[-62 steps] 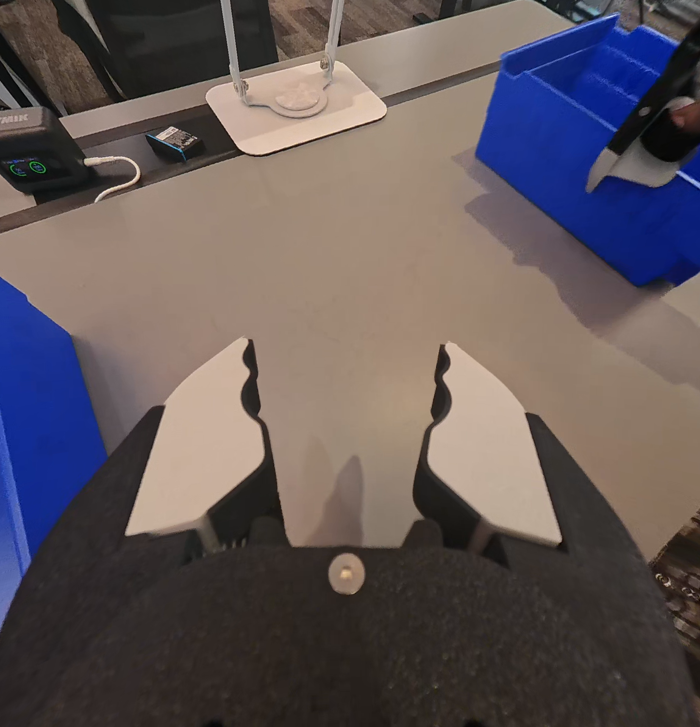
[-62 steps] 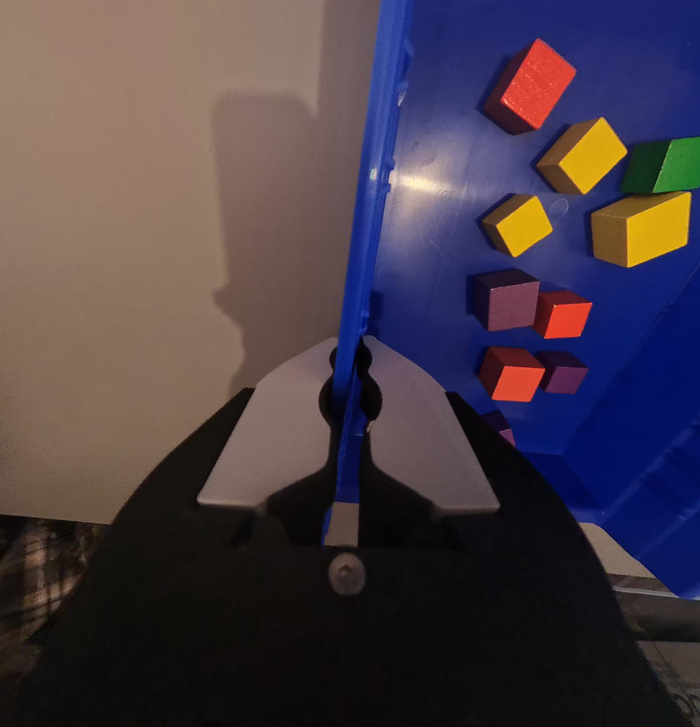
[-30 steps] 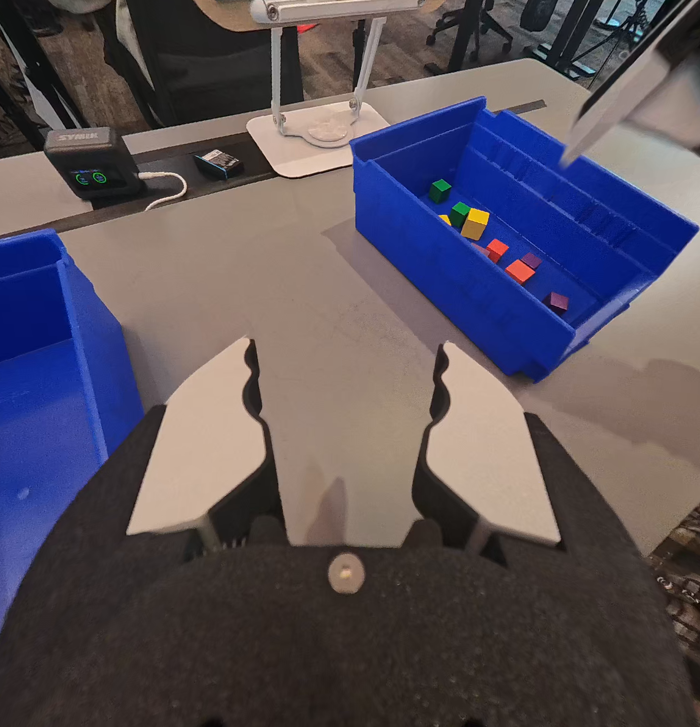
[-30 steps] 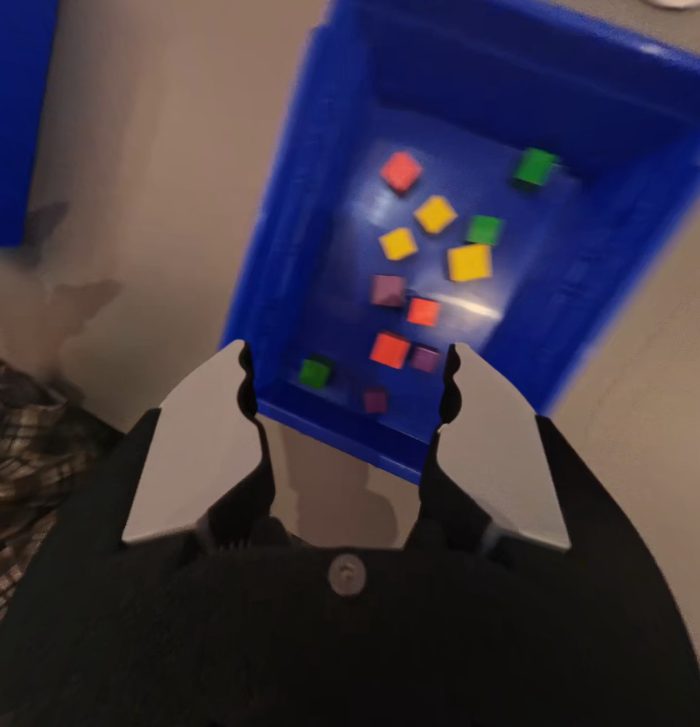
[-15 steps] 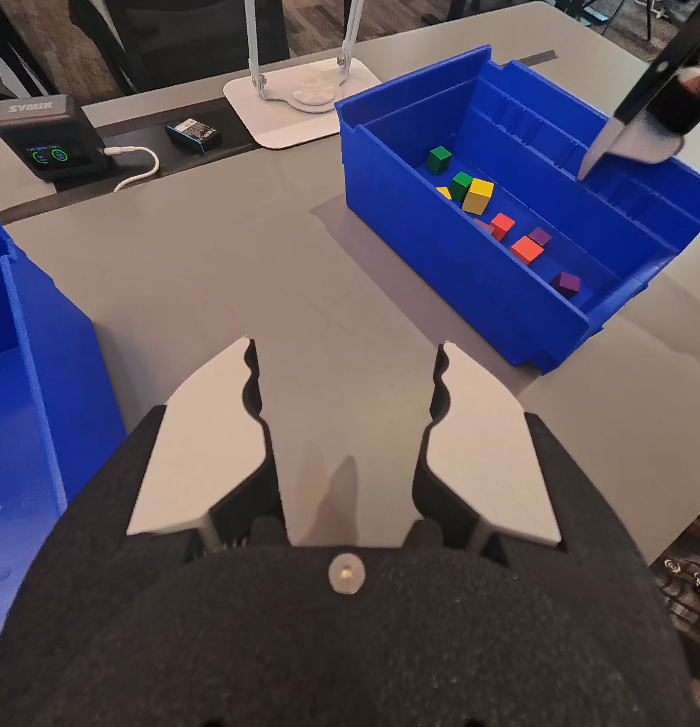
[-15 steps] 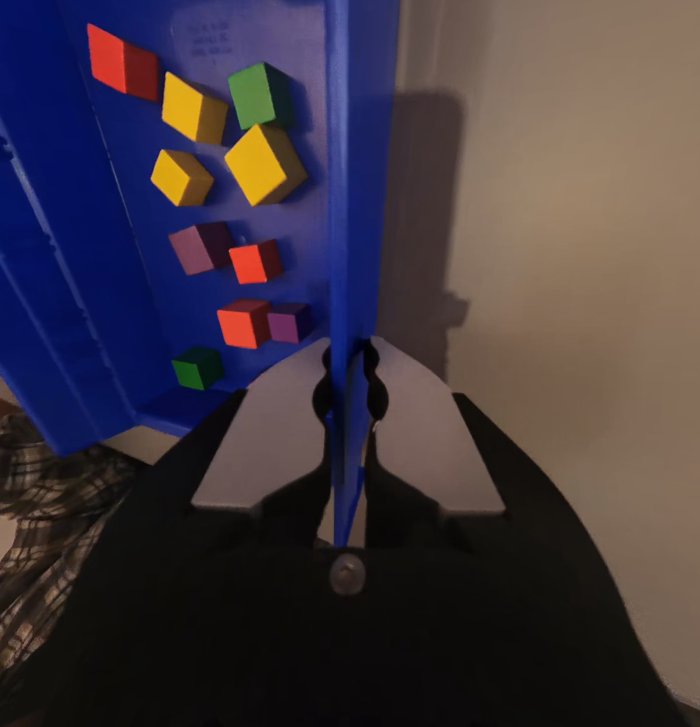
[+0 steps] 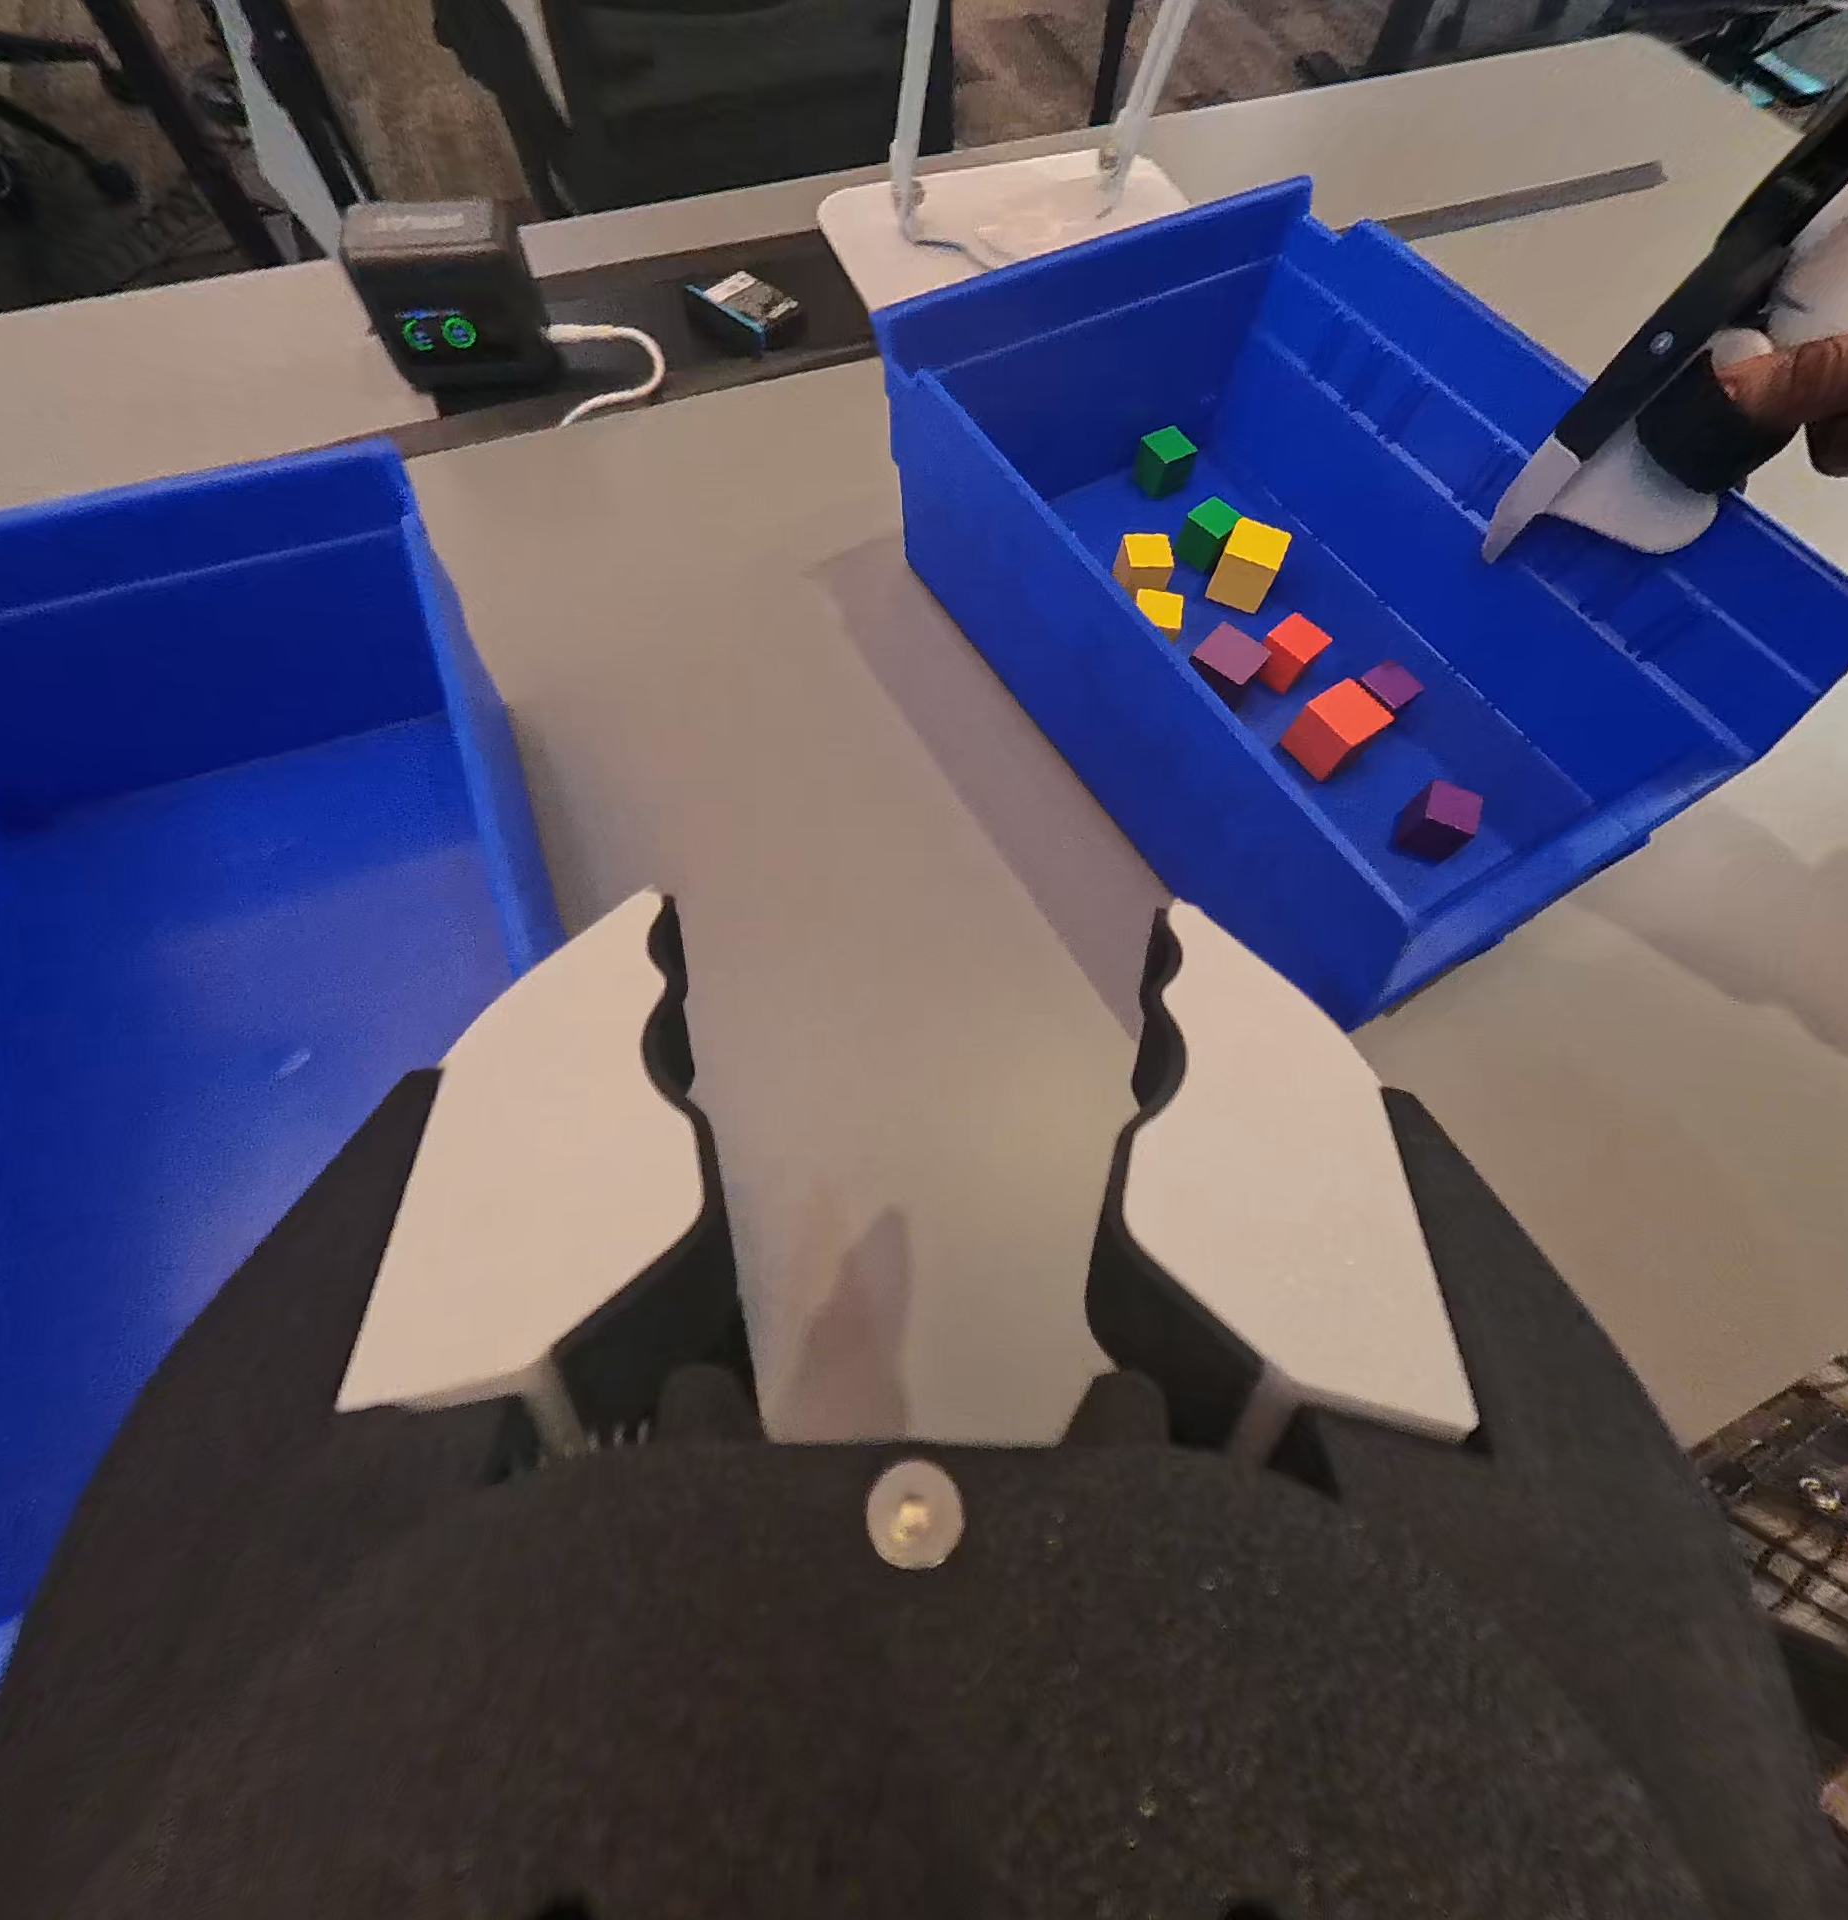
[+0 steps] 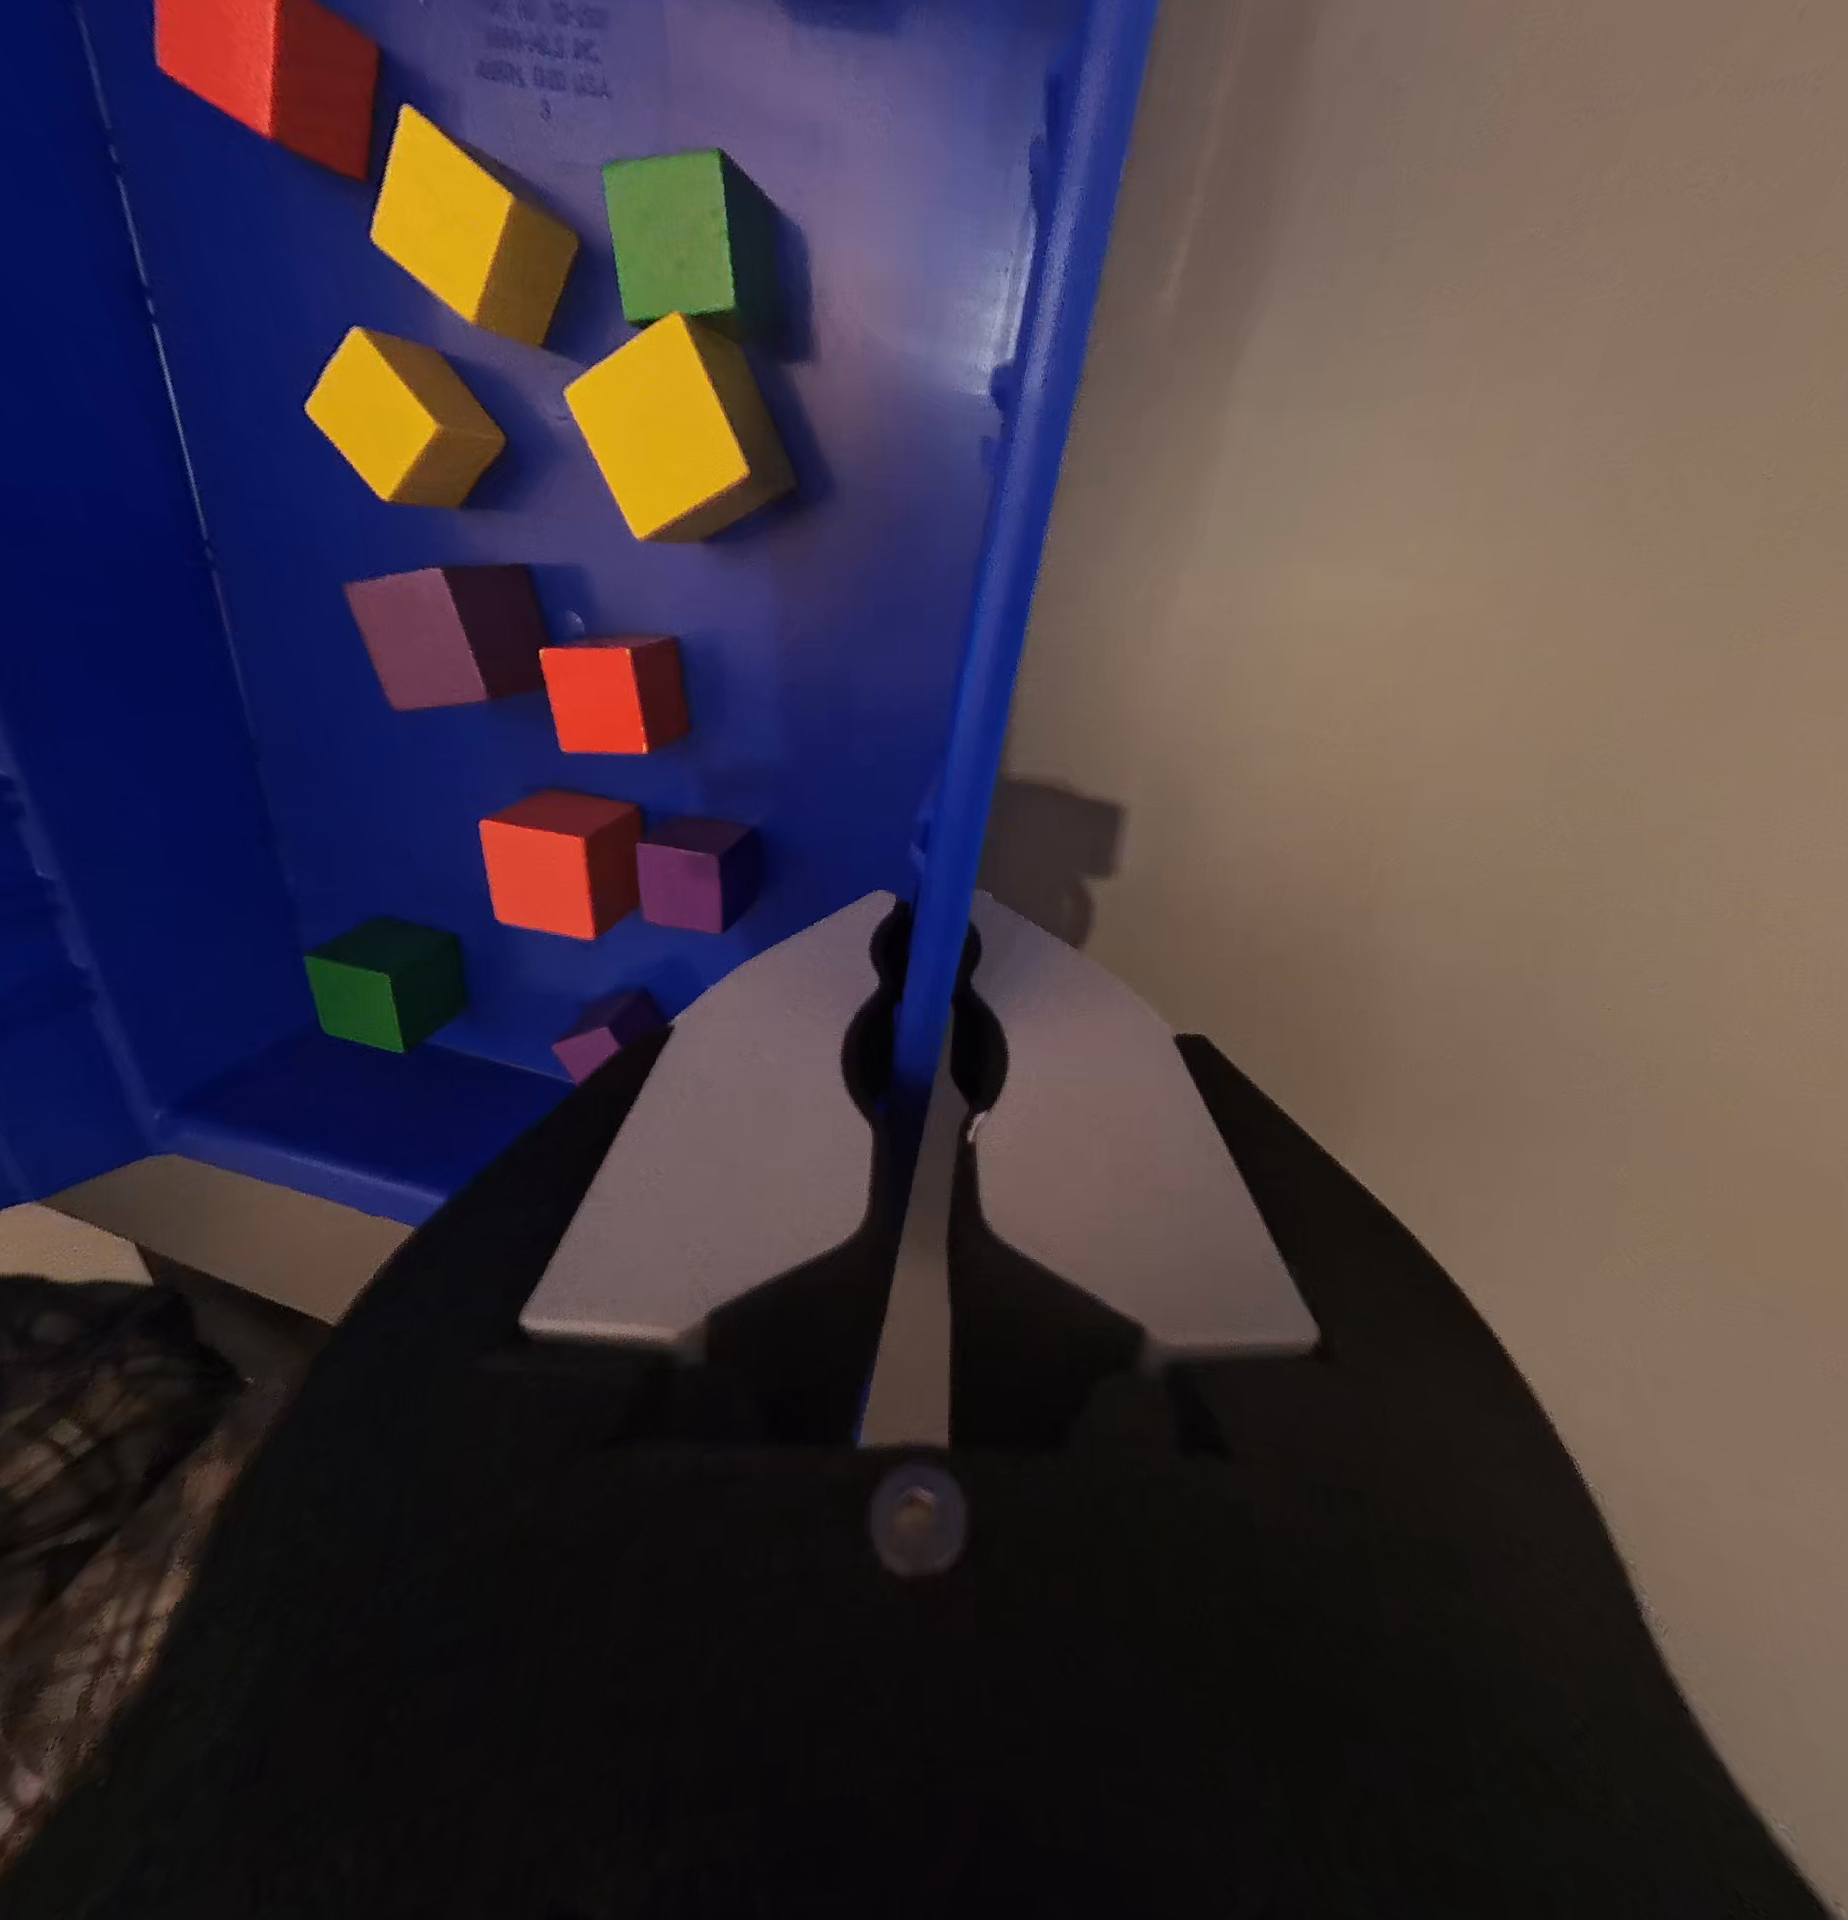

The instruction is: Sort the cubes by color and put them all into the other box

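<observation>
Across the grey worktop: two blue boxes, well apart. Left box with only bare floor showing in the part in view. Right box angled, holding all the cubes. Left gripper hovering over bare worktop between the boxes, jaws spread wide, nothing held. Right gripper clamped tight on the right box's side wall, one finger inside, one outside; seen from the left wrist view, pinching the far wall. On the box floor, scattered: large yellow cube touching a green cube, two more yellow ones, red cubes, purple cubes, another green cube near the end wall. Beyond the boxes: white stand base, small black device with white cable.
</observation>
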`<state>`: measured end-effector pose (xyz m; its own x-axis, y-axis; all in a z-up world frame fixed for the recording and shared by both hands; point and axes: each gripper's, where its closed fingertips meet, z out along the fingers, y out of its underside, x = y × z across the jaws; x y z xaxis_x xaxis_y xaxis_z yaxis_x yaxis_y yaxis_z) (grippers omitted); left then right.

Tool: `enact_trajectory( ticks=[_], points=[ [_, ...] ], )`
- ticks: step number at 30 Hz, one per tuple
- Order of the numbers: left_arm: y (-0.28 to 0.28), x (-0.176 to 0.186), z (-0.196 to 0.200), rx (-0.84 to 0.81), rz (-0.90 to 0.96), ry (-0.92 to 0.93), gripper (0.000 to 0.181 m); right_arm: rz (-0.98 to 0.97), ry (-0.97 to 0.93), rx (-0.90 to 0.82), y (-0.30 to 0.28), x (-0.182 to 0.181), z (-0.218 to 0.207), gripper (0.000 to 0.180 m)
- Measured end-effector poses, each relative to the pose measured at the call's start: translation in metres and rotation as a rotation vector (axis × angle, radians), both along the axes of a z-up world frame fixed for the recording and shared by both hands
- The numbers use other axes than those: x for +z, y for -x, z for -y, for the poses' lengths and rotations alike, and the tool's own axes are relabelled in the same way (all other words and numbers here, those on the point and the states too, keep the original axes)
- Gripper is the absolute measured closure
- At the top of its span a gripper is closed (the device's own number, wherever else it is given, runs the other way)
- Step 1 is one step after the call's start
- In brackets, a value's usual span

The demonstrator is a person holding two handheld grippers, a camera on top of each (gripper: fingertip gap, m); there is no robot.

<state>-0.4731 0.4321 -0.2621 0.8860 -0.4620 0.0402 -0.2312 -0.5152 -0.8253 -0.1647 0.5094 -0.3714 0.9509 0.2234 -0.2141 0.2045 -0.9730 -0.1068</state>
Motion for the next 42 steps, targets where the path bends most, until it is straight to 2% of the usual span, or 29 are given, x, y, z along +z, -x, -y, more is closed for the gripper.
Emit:
enact_trajectory(
  ticks=[11, 13, 15, 17, 23, 26, 32, 37, 42],
  points=[
    [0.038, 0.024, 0.011, 0.086, -0.041, -0.028, 0.096, -0.090, -0.010, -0.056, 0.103, 0.002, 0.010, 0.169],
    [0.043, 0.030, 0.010, 0.096, -0.056, -0.036, 0.096, -0.166, -0.008, -0.034, 0.118, 0.006, 0.010, 0.161],
    [0.052, 0.034, 0.008, 0.110, -0.084, -0.031, 0.094, -0.249, -0.019, -0.008, 0.124, 0.015, 0.013, 0.143],
    [0.065, 0.041, 0.004, 0.126, -0.113, -0.032, 0.093, -0.305, -0.065, 0.024, 0.116, 0.026, 0.016, 0.122],
    [0.124, 0.055, -0.024, 0.206, -0.233, -0.005, 0.091, -0.538, -0.460, 0.148, 0.048, 0.080, 0.031, 0.113],
    [0.158, 0.046, -0.044, 0.251, -0.279, 0.054, 0.090, -0.575, -0.673, 0.148, -0.010, 0.085, 0.031, 0.099],
    [0.206, 0.025, -0.078, 0.278, -0.214, 0.200, 0.092, -0.584, -0.988, 0.079, -0.097, 0.082, 0.014, 0.096],
    [0.255, -0.012, -0.090, 0.342, -0.273, 0.366, 0.090, -0.526, -1.197, 0.147, -0.107, 0.079, 0.006, 0.088],
    [0.290, -0.048, -0.097, 0.406, -0.304, 0.485, 0.095, -0.524, -1.154, 0.282, -0.085, 0.066, 0.018, 0.088]
  ],
)
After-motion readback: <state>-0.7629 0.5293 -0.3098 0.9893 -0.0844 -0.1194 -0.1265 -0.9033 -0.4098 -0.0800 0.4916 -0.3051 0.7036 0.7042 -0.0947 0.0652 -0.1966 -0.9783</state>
